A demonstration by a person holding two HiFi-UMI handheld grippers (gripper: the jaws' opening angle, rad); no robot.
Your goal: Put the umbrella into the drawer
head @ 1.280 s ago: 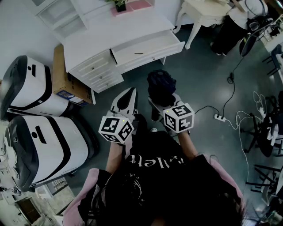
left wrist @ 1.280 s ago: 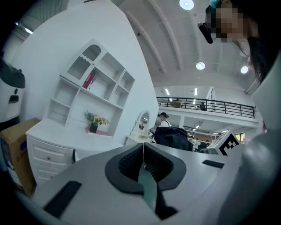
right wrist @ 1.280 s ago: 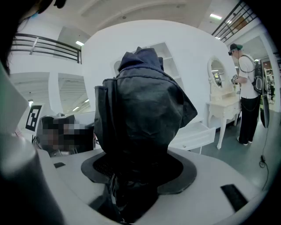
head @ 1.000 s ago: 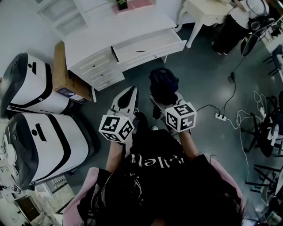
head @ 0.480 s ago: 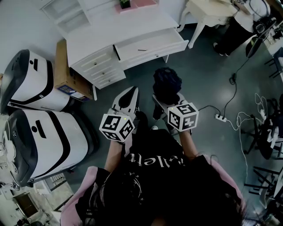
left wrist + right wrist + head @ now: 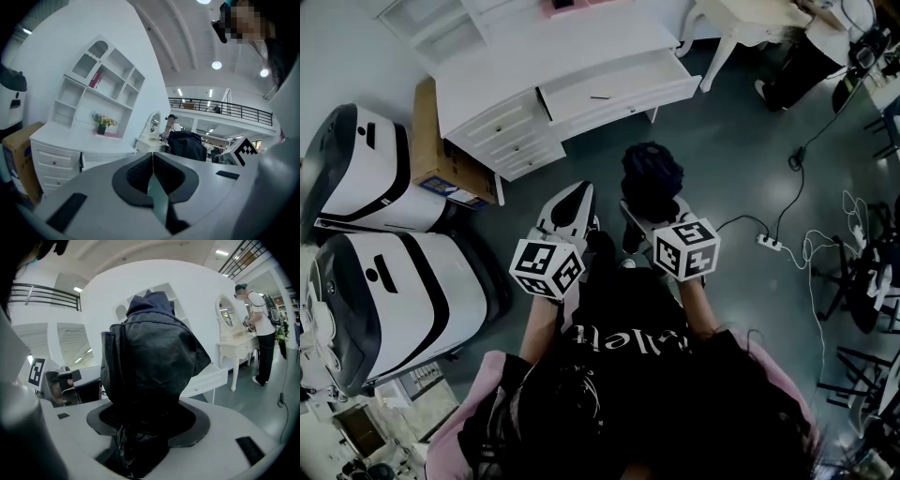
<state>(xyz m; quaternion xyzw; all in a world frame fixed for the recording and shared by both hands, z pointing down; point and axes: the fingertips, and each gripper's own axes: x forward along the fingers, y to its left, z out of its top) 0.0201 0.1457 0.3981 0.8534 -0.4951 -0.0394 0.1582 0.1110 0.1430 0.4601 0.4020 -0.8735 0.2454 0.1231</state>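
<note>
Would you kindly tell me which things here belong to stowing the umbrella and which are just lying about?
Job: folded black fabric umbrella, clamped in the right gripper; open white desk drawer.
Lying about: brown cardboard box; white power strip on the floor; white curved-leg table.

The umbrella [image 6: 150,357] is showing crumpled dark cloth, faintly shiny. The far desk [image 6: 553,66] is looking smooth, painted white.

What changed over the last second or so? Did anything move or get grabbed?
Very little. The right gripper, clamped on the folded black umbrella, drifted slightly rightward in the head view. Nothing was grabbed or released. The left gripper stayed shut and empty, and the white drawer stayed open.
</note>
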